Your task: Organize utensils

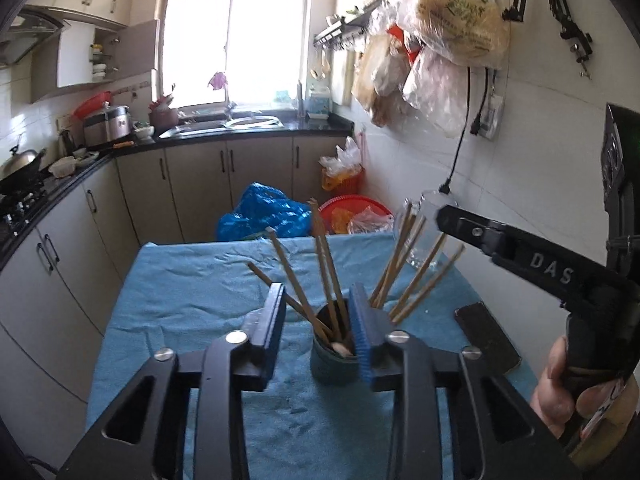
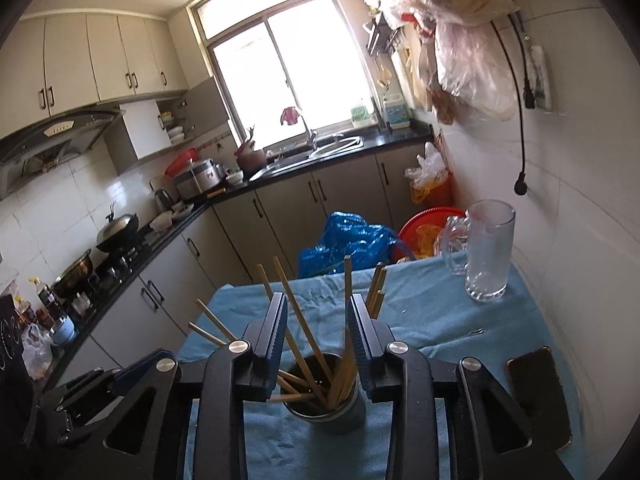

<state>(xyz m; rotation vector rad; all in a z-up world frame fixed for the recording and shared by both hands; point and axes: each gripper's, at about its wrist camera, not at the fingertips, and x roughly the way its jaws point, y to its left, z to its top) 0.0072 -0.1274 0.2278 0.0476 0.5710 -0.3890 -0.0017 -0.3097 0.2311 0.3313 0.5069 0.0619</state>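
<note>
Stood near-centre on the blue cloth (image 1: 180, 292), a dark utensil cup (image 2: 326, 396) fanned with wooden chopsticks (image 2: 304, 320), flanked by the left gripper (image 1: 318, 322) spread wide, right gripper (image 2: 318, 332) likewise wide above it, empty glass mug (image 2: 486, 256) far right, black phone (image 2: 538, 392) near right.

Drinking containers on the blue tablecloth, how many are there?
2: a dark cup holding chopsticks near the front, and a clear glass mug at the far right corner.
</note>
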